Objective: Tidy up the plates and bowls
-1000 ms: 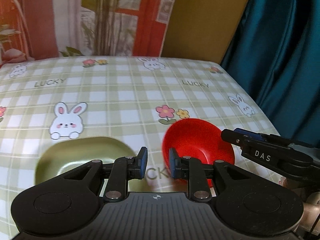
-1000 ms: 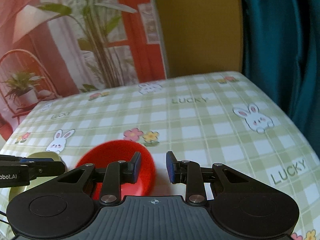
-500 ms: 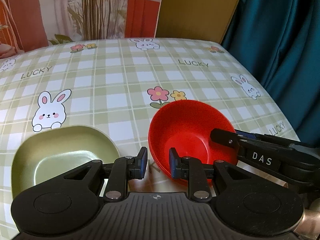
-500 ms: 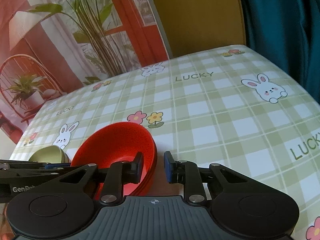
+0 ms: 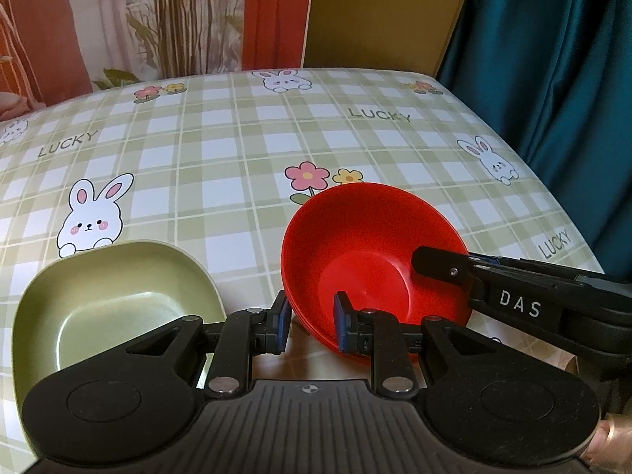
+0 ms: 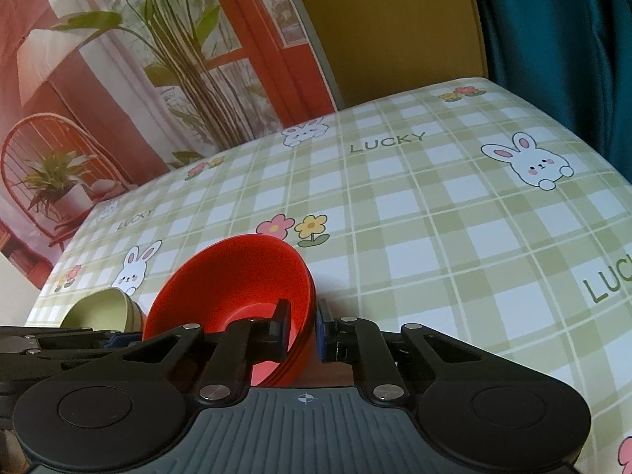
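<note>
A red bowl [image 5: 367,245], apparently a nested stack, is tilted up off the tablecloth at the near edge. My left gripper [image 5: 308,322] straddles its near left rim, one pad outside and one inside, with a gap showing; it looks open. My right gripper [image 6: 302,326] is closed on the bowl's right rim [image 6: 304,276], one finger inside, one outside; its finger [image 5: 442,266] reaches into the bowl in the left wrist view. A green squarish bowl [image 5: 114,296] sits to the left of the red one; it also shows in the right wrist view [image 6: 100,310].
The table carries a green checked cloth [image 5: 245,146] with rabbits and flowers. Its right edge [image 5: 553,197] drops off by a teal curtain [image 5: 553,59]. A printed backdrop [image 6: 118,59] and a yellow panel [image 5: 379,15] stand behind the far edge.
Both grippers moved forward onto the red bowl. The right gripper's fingers went around its right rim and closed, and the bowl tipped up. The left gripper reached its left rim.
</note>
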### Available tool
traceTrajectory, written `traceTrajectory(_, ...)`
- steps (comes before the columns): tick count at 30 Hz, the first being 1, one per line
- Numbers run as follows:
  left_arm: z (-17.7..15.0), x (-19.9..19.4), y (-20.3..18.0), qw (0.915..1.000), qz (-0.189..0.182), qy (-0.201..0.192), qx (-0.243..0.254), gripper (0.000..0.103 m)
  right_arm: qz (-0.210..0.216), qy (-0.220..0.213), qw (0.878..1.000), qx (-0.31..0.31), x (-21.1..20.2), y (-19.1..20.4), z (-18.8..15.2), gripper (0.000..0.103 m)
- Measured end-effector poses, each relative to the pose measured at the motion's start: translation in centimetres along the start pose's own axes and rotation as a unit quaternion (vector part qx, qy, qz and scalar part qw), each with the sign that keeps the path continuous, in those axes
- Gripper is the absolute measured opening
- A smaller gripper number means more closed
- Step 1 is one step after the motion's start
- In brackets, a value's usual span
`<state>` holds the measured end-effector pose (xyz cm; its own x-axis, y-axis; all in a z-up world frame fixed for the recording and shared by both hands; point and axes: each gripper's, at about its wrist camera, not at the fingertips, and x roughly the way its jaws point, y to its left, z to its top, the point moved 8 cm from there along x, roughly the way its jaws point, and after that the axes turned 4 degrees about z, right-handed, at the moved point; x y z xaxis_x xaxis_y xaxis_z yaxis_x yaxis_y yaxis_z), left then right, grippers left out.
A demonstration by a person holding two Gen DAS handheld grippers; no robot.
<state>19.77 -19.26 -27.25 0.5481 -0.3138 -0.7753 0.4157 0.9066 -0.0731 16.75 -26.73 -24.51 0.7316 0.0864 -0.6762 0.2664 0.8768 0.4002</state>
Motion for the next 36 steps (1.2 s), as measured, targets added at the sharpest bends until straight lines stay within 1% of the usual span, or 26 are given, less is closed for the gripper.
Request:
traceTrajectory(5, 0.1, -0.4, -0.2, 1.0000, -0.006, -0.007, 0.001, 0.024, -0.005, -0.002, 1.000, 0.005, -0.3, -0.1, 0.2, 0.011)
traceTrajectory(9, 0.5, -1.1, -0.1, 0.9997, -0.010, -0.021, 0.004, 0.024, -0.004, -0.007, 1.000, 0.004, -0.5, 0.2, 0.7, 0.011)
traceTrajectory(17, 1.3, -3.1, 1.3, 0.9987, -0.010, -0.048, -0.014, 0.024, 0.005, -0.015, 1.000, -0.014, -1.0, 2.8, 2.2, 0.011)
traceTrajectory(21, 1.9, -4.4, 2.8, 0.9976, 0.000, -0.064, -0.025, 0.024, 0.021, -0.012, 0.999, -0.021, -0.7, 4.8, 3.4, 0.011)
traceTrajectory(26, 3.0, -6.2, 5.2, 0.9952, 0.010, -0.086, -0.046, 0.024, 0.040, -0.021, 0.998, -0.041, -0.5, 8.4, 5.4, 0.011)
traceTrajectory(30, 3.7, -7.8, 7.5, 0.9921, 0.029, -0.105, -0.063, 0.024, 0.059, -0.017, 0.997, -0.053, 0.0, 11.4, 6.5, 0.011)
traceTrajectory(36, 4.4, -9.5, 10.5, 0.9882, 0.040, -0.120, -0.086, 0.024, 0.076, -0.023, 0.994, -0.076, 0.5, 15.3, 7.4, 0.011)
